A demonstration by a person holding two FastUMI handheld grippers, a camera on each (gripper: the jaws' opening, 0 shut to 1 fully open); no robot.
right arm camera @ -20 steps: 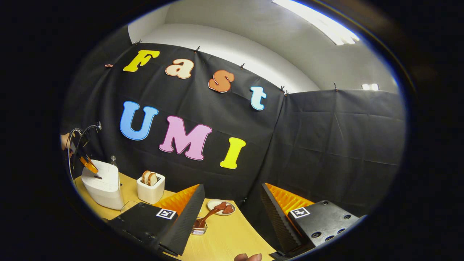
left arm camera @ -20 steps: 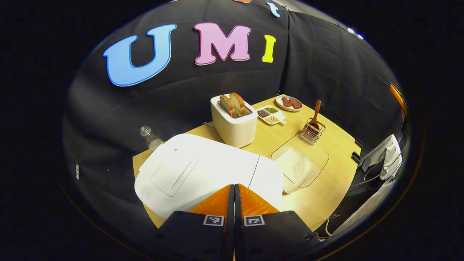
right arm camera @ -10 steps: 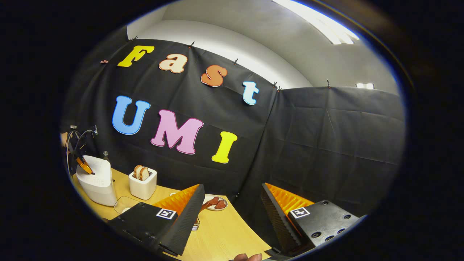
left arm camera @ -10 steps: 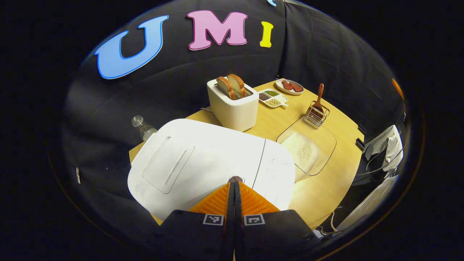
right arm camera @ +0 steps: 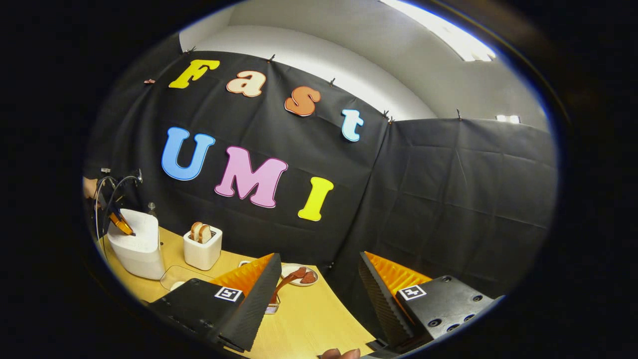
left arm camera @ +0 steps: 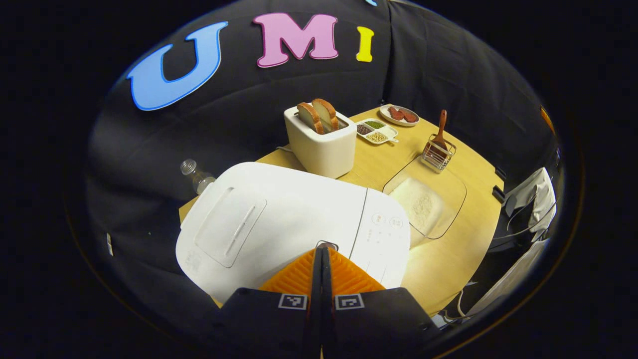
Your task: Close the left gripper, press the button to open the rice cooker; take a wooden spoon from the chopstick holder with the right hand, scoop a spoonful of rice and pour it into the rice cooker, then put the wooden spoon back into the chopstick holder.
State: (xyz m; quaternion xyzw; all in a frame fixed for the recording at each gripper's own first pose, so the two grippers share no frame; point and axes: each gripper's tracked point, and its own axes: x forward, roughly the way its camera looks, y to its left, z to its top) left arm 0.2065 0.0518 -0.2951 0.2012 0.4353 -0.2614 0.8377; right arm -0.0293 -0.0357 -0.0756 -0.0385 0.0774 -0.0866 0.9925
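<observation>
Left gripper view: ridged fingers (left arm camera: 299, 264) meet over smooth rounded rice cooker (left arm camera: 279, 219).

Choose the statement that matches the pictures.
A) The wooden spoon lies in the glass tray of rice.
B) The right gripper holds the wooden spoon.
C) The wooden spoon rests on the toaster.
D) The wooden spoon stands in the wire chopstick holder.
D: the wooden spoon stands handle-up in the wire chopstick holder, just beyond the glass tray of rice.
</observation>
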